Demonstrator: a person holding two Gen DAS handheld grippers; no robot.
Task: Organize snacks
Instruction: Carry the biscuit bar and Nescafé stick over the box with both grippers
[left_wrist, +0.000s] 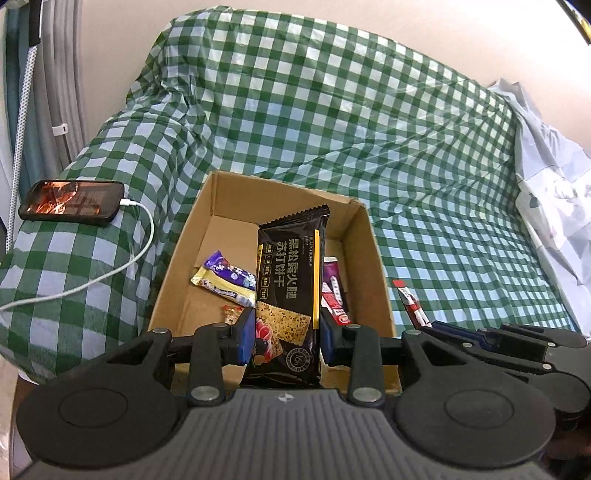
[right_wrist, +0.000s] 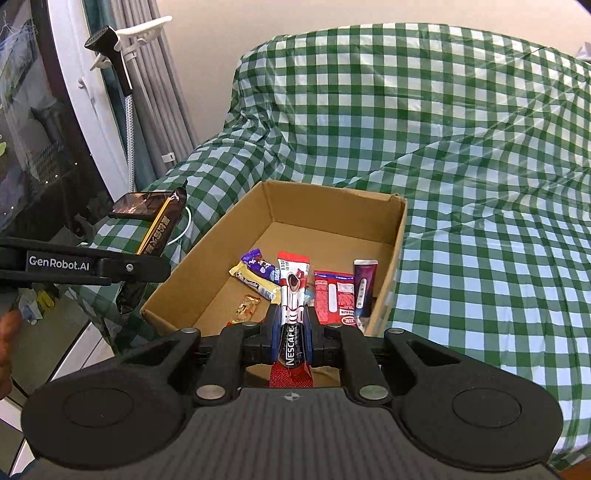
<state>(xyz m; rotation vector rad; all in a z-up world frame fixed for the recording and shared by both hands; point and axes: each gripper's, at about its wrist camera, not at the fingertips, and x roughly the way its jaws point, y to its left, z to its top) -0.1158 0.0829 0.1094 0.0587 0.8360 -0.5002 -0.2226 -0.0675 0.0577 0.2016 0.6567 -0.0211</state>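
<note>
I have my left gripper (left_wrist: 286, 334) clamping the black cracker pack (left_wrist: 290, 291) and my right gripper (right_wrist: 293, 338) clamping the Nescafé stick (right_wrist: 293, 317), both poised above the cardboard box's (right_wrist: 400, 236) near edge for dropping in.

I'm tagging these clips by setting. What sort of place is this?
Probably a home living room or bedroom: a sofa or bed under a green checked cover, grey curtains, a phone charging on it.

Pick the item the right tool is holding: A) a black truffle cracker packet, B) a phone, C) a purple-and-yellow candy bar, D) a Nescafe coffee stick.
D: in the right wrist view the right tool is clamped on the red Nescafe stick, held over the near edge of the cardboard box.
</note>
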